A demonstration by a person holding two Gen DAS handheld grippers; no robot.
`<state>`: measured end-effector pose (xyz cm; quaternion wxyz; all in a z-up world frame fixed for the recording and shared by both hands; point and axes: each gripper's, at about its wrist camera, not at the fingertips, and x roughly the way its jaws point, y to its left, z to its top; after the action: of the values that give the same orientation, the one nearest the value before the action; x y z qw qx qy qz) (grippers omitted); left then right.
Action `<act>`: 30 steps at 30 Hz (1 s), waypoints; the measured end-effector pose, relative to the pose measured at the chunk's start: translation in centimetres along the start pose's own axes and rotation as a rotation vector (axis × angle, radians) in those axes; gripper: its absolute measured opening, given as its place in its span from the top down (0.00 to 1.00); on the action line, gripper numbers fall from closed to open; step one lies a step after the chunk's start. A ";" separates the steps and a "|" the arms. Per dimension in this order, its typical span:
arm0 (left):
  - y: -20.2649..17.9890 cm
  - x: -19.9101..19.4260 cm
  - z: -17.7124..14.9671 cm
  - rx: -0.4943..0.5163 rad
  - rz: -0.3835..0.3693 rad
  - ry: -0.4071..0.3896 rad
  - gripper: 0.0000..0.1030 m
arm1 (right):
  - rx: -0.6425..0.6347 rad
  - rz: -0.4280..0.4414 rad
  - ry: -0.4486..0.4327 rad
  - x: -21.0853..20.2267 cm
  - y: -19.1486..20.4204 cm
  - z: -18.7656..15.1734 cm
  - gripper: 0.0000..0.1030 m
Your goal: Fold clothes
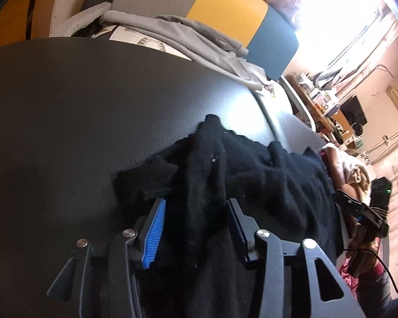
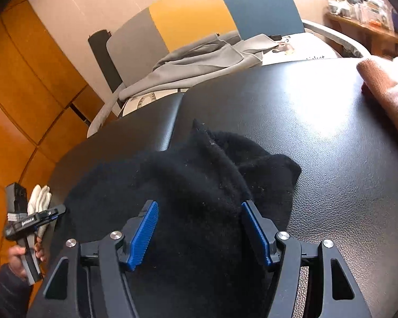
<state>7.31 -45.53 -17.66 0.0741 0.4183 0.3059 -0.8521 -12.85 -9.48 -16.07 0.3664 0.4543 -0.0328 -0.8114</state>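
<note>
My left gripper [image 1: 195, 217] is spread wide over the black knit garment [image 1: 252, 180], a raised ridge of the knit standing between its blue pads [image 1: 154, 234], nothing pinched. My right gripper [image 2: 199, 224] is just as wide open, fingers either side of the same bunched black heap, gripping nothing. The garment lies crumpled at the near edge of the black padded table [image 2: 318, 137]. A grey garment [image 2: 199, 63] drapes off the table's far edge. A brown cloth [image 2: 382, 82] sits at the far right corner.
</note>
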 end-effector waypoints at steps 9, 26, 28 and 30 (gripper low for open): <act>-1.1 -1.4 0.1 0.018 0.027 -0.025 0.84 | -0.111 -0.125 0.001 -0.5 0.6 1.1 0.36; 1.5 -1.5 -1.9 -0.063 0.209 -0.054 0.98 | -0.263 -0.380 0.099 3.5 0.1 1.7 0.96; 2.2 -2.3 -2.3 -0.084 0.237 -0.064 1.00 | -0.277 -0.428 0.089 3.7 0.5 1.9 0.96; 2.9 -3.0 -2.7 -0.104 0.264 -0.073 1.00 | -0.256 -0.432 0.079 3.6 0.2 2.1 0.95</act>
<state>12.13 -46.66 -17.94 0.2181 0.4190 0.2893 -0.8326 -15.53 -12.46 -17.31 0.2401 0.4321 0.1826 -0.8499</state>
